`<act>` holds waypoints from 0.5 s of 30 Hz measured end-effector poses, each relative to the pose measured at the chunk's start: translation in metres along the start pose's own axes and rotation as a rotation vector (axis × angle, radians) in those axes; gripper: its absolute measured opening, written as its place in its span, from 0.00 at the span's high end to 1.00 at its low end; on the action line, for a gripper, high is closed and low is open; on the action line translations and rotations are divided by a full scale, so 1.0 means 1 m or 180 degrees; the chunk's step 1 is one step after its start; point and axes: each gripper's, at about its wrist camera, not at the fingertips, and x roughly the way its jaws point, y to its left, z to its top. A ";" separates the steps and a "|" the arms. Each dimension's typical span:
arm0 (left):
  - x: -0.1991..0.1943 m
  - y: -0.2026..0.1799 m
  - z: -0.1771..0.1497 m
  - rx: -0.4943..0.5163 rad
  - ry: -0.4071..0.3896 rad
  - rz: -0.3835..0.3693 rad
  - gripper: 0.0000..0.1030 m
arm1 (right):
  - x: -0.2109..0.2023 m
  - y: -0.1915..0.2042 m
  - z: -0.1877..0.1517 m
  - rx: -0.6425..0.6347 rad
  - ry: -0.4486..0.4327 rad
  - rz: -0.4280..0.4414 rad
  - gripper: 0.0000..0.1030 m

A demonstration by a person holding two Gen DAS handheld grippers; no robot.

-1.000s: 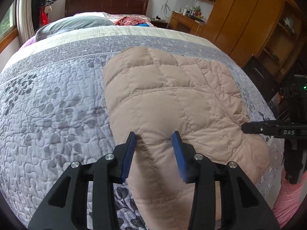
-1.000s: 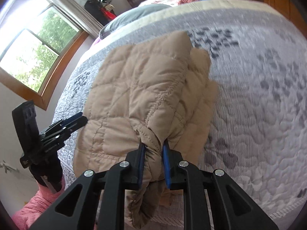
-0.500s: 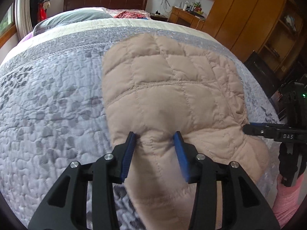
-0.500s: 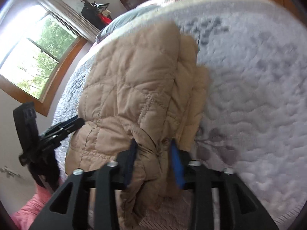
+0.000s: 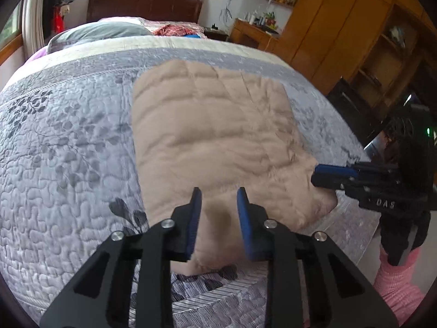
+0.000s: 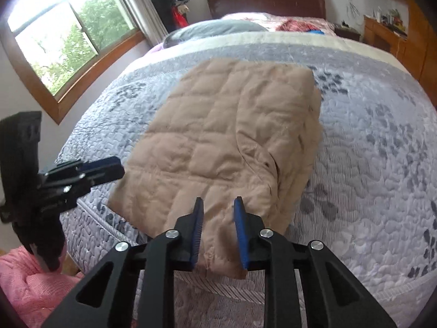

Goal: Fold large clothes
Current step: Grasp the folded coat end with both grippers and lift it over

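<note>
A beige quilted jacket [image 5: 213, 136] lies folded in a rough rectangle on the grey patterned bedspread [image 5: 68, 150]; it also shows in the right wrist view [image 6: 226, 142]. My left gripper [image 5: 219, 205] is open, its jaws standing either side of the jacket's near left edge. My right gripper [image 6: 217, 213] is open over the near right corner, where a flap of the jacket hangs toward the bed edge. Each gripper shows in the other's view: the right one [image 5: 333, 173] and the left one [image 6: 101, 168].
The bed's near edge runs just below both grippers. Pillows [image 5: 101, 34] and a dark headboard [image 5: 144, 5] are at the far end. Wooden cabinets [image 5: 341, 32] stand on the right, a window [image 6: 62, 41] on the left. Pink cloth [image 6: 24, 281] lies low by the bed.
My right gripper has opened and let go of the jacket fold. Both grippers have drawn back toward the bed's near edge. The jacket now lies flatter.
</note>
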 end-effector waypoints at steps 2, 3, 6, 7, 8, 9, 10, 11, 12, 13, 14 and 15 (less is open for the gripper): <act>0.013 0.000 -0.006 0.0026 0.0087 0.0019 0.77 | 0.007 -0.006 -0.010 0.0058 0.0050 -0.0040 0.82; 0.017 0.001 -0.008 0.0040 0.0105 0.0026 0.77 | 0.011 -0.011 -0.013 0.0101 0.0086 -0.0007 0.83; 0.027 0.004 -0.012 0.0070 0.0161 0.0002 0.77 | 0.023 -0.023 -0.023 0.0218 0.0172 0.0053 0.84; 0.030 0.004 -0.013 0.0079 0.0180 -0.0004 0.77 | 0.027 -0.025 -0.026 0.0242 0.0196 0.0066 0.84; 0.035 0.005 -0.015 0.0111 0.0205 -0.0008 0.77 | 0.032 -0.027 -0.029 0.0261 0.0218 0.0078 0.85; 0.038 0.005 -0.017 0.0133 0.0213 -0.0007 0.77 | 0.037 -0.029 -0.032 0.0276 0.0234 0.0090 0.85; 0.042 0.005 -0.018 0.0148 0.0224 -0.0006 0.77 | 0.041 -0.031 -0.033 0.0287 0.0241 0.0100 0.85; 0.046 0.006 -0.020 0.0148 0.0237 -0.0018 0.77 | 0.044 -0.032 -0.034 0.0297 0.0249 0.0106 0.85; 0.048 0.007 -0.021 0.0137 0.0240 -0.0038 0.77 | 0.048 -0.033 -0.035 0.0303 0.0250 0.0106 0.85; 0.051 0.008 -0.021 0.0122 0.0242 -0.0056 0.77 | 0.049 -0.033 -0.036 0.0302 0.0246 0.0104 0.85; 0.053 0.009 -0.022 0.0100 0.0248 -0.0078 0.78 | 0.051 -0.033 -0.037 0.0296 0.0242 0.0101 0.85; 0.053 0.010 -0.021 0.0084 0.0252 -0.0091 0.78 | 0.051 -0.033 -0.037 0.0294 0.0244 0.0098 0.85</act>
